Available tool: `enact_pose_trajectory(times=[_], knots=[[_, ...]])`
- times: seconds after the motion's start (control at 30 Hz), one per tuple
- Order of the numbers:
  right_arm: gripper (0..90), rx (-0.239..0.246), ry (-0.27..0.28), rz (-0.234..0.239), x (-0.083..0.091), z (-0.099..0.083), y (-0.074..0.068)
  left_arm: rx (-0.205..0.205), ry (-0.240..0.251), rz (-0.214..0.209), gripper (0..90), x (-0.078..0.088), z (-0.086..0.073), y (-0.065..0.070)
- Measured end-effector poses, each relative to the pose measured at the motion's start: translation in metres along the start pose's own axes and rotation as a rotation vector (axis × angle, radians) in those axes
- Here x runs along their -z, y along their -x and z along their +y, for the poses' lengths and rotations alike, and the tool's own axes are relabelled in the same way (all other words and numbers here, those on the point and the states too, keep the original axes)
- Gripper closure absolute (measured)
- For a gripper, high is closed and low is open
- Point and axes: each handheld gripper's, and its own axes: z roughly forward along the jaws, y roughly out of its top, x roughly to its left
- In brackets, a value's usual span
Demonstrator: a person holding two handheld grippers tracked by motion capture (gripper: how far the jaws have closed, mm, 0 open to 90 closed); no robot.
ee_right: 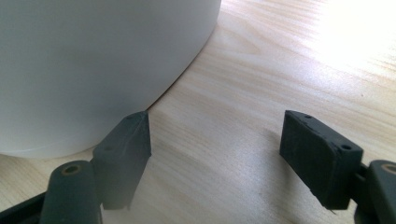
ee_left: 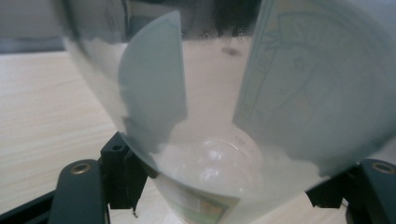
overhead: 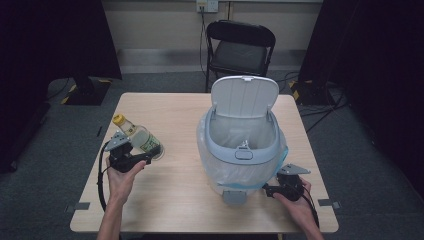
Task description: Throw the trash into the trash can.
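Bottle in our left tongs, bin lid up — drop not yet made.

On the left, our left tongs [overhead: 142, 159] stood wide yet clamped on the base of a clear plastic bottle [overhead: 139, 137] with a yellow cap, held tilted over the bench's [overhead: 170, 120] left side, well apart from the bin [overhead: 242, 150]. The white lined bin waited with its lid [overhead: 244, 96] raised, so we judged the pickup done and the carry and drop left. On the right, our right tongs [overhead: 266, 190] stood open and empty just beside the bin's base. The bench was pale wood — beyond it grey floor, a black chair [overhead: 240, 47] and dark curtains.
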Motion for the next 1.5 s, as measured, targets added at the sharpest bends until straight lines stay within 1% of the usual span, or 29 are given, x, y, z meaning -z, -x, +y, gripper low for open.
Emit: enact_pose_trajectory(times=[0.03,0.1,0.13,0.27,0.33,0.4,0.47,0.5,0.53,0.63,0.67,0.77,0.9,0.93,0.97,1.03,1.07,1.13,1.23,1.27,1.3,1.43,1.47,1.5], knots=[[23.6,0.000,0.000,0.000,0.000,0.000,0.000,-0.007,0.019,-0.014,28.3,0.003,0.002,0.002],[23.6,0.000,0.000,0.000,0.000,0.000,0.000,-0.018,0.045,-0.015,28.4,0.007,0.006,0.006],[23.6,0.000,0.000,0.000,0.000,0.000,0.000,-0.016,0.057,-0.018,28.3,0.009,0.008,0.008],[23.6,0.000,0.000,0.000,0.000,0.000,0.000,-0.031,0.092,-0.043,28.4,0.017,0.016,0.014],[23.6,-0.001,0.000,0.000,0.000,0.000,0.000,-0.043,0.107,-0.048,28.3,0.020,0.021,0.018],[23.6,0.000,0.000,0.000,0.000,0.000,0.000,-0.056,0.121,-0.064,28.3,0.024,0.025,0.023],[23.6,0.000,0.000,0.000,0.000,0.000,0.000,-0.067,0.123,-0.075,28.4,0.026,0.029,0.027],[23.6,0.000,0.000,0.000,0.000,0.000,0.000,-0.083,0.128,-0.079,28.3,0.027,0.030,0.030],[23.6,0.000,0.000,0.000,0.000,0.000,0.000,-0.088,0.128,-0.080,28.3,0.027,0.031,0.031],[23.6,0.000,0.000,0.000,0.000,0.000,0.000,-0.094,0.142,-0.092,28.3,0.030,0.036,0.037],[23.6,0.000,0.000,0.000,0.000,0.000,0.000,-0.090,0.147,-0.100,28.3,0.030,0.038,0.039],[23.6,0.000,0.000,0.000,0.000,0.000,0.000,-0.097,0.160,-0.102,28.3,0.034,0.045,0.045],[23.6,0.000,0.000,0.000,0.000,0.000,0.000,-0.092,0.187,-0.118,28.3,0.038,0.054,0.049],[23.6,0.000,0.000,0.000,0.000,0.000,0.000,-0.093,0.195,-0.128,28.3,0.039,0.056,0.050],[23.6,0.000,0.000,0.000,0.000,0.000,0.000,-0.103,0.206,-0.131,28.3,0.041,0.057,0.052],[23.6,0.000,0.000,0.000,0.000,0.000,0.000,-0.108,0.216,-0.136,28.3,0.044,0.060,0.054],[23.6,0.000,0.000,0.000,0.000,0.000,0.000,-0.113,0.229,-0.134,28.3,0.045,0.061,0.056],[23.6,-0.001,0.000,0.000,0.000,0.000,0.000,-0.127,0.236,-0.135,28.3,0.048,0.065,0.056],[23.6,0.000,0.000,0.000,0.000,0.000,0.000,-0.115,0.257,-0.134,28.3,0.052,0.072,0.057],[23.6,0.000,0.000,0.000,0.000,0.000,0.000,-0.119,0.266,-0.147,28.3,0.053,0.076,0.058],[23.6,0.000,0.000,0.000,0.000,0.000,0.000,-0.130,0.267,-0.143,28.3,0.054,0.078,0.058],[23.6,0.000,0.000,0.000,0.000,0.000,0.000,-0.139,0.283,-0.161,28.3,0.055,0.086,0.062],[23.6,0.000,0.000,0.000,0.000,0.000,0.000,-0.148,0.295,-0.167,28.3,0.056,0.089,0.063],[23.6,0.000,0.000,0.000,0.000,0.000,0.000,-0.145,0.303,-0.168,28.3,0.056,0.090,0.064]])
